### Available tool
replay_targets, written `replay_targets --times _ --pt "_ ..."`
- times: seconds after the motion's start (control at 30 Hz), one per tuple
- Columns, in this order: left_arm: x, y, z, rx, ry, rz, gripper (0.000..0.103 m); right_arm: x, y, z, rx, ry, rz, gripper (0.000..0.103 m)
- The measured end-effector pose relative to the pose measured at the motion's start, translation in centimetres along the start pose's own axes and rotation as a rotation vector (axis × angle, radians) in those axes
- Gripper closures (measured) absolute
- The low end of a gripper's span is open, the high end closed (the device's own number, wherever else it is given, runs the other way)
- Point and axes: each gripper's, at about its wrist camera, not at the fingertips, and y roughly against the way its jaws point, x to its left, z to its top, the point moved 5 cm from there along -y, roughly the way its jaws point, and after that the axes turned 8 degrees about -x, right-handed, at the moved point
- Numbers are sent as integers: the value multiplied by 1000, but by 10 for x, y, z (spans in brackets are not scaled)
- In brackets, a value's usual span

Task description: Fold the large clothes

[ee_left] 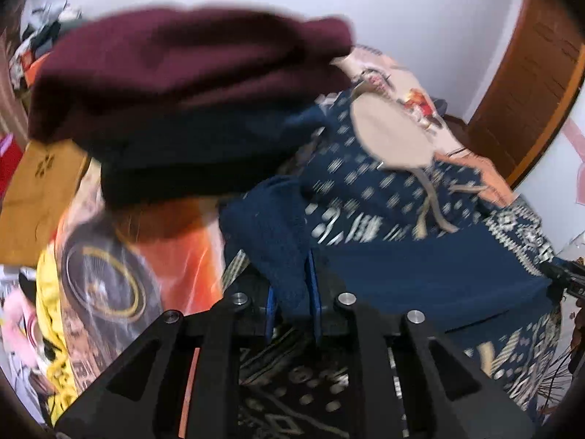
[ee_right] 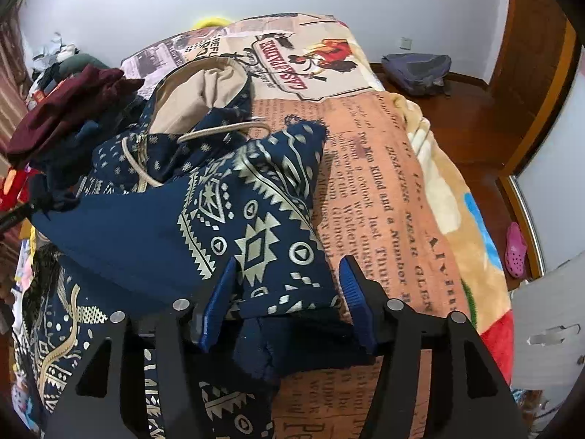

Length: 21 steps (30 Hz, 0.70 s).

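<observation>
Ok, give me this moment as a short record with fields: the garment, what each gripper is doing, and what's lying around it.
garment: navy patterned jacket with beige lining, bunched on the bed
left gripper: shut on a dark blue ribbed cuff of the jacket
right gripper: jaws apart, a patterned fold between them, pads not pressing
surface: newspaper-print blanket
nearby: maroon garment on a pile beside the jacket
floor: pink clog, grey backpack
</observation>
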Motion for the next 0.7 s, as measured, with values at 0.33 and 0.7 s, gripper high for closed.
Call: replay_targets --times 0.33,0.7 --pt "37 -15 -43 130 -43 149 46 -5 -2 -1 20 -62 30 45" --pt "-5 1 1 19 -140 137 33 -12 9 41 -38 -19 -23 45"
